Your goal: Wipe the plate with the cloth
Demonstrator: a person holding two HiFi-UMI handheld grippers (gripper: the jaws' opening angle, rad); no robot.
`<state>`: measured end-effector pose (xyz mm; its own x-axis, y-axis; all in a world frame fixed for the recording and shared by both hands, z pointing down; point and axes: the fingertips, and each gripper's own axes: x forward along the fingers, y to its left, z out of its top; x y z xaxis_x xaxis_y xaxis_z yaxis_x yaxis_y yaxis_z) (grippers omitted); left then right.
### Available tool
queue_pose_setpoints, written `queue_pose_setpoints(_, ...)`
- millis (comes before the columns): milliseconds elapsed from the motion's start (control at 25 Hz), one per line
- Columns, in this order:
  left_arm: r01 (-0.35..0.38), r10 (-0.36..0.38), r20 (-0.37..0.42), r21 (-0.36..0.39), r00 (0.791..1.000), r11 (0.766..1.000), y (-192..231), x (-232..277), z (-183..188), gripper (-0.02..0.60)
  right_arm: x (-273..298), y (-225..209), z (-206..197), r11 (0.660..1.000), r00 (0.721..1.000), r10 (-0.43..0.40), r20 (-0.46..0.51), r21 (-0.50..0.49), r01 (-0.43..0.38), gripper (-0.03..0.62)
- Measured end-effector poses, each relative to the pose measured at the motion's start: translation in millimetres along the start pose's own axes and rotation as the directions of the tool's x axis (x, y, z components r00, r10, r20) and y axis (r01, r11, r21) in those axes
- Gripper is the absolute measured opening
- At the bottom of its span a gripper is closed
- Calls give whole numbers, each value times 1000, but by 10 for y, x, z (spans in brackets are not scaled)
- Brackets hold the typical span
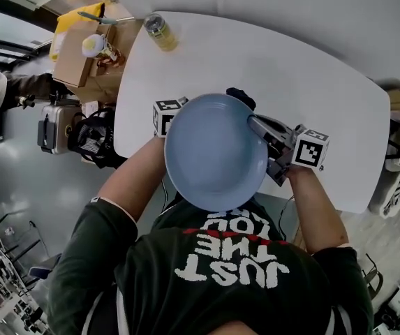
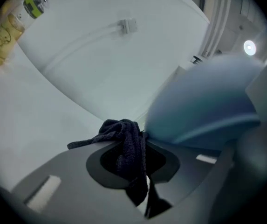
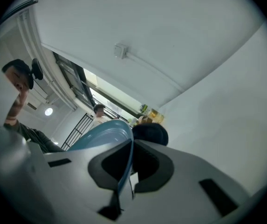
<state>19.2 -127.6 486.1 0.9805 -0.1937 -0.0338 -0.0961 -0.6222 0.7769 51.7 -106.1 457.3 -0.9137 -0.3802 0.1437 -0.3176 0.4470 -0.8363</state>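
A round light-blue plate [image 1: 216, 152] is held above the white tabletop [image 1: 311, 75], its 2 o'clock rim clamped by the right gripper [image 3: 128, 148]. A dark knitted cloth [image 2: 124, 136], seen past the plate's 12 o'clock rim, is pinched in the left gripper [image 2: 138, 155].

Soft, even light is washing the white surface [image 1: 311, 82], casting only faint shadows. Both gripper views are bending and darkening at their rims, with the near plate [image 2: 203, 101] blurring.

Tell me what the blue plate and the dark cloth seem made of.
Plate: likely plastic or glazed ceramic; smooth pale blue surface with a soft sheen and a thin rim. Cloth: dark knitted or terry fabric, matte, with looped texture and limp folds.
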Motion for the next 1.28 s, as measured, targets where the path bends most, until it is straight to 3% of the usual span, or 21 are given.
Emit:
queue_pose_setpoints(120,59,-60,-69,-19,996,998,-175,143,-245,67,-70,-178,202,997,995,-72,68,-4,73,11)
queue_pose_setpoints(240,105,-109,-81,-48,991,993,-321,186,-394,67,-195,-401,335,986,979,-163,124,-3,165,11)
queue_pose_setpoints(400,147,-154,-81,-81,985,986,-577,173,-519,67,-453,-767,440,955,931,-295,216,92,282,11)
queue_pose_setpoints(560,154,-161,-54,-107,986,982,-721,37,-567,67,-675,-969,519,933,898,-359,255,108,343,11)
queue_pose_setpoints(800,102,-92,79,-129,993,986,-632,-309,-259,67,-767,-940,414,945,919,-327,221,103,312,11)
queue_pose_setpoints(1040,40,-12,242,-112,970,993,-363,-625,270,67,-618,-653,183,977,969,-211,130,66,204,11)
queue_pose_setpoints(1280,33,-8,291,-84,957,996,-230,-507,614,67,-275,-165,44,996,995,-85,59,12,84,11)
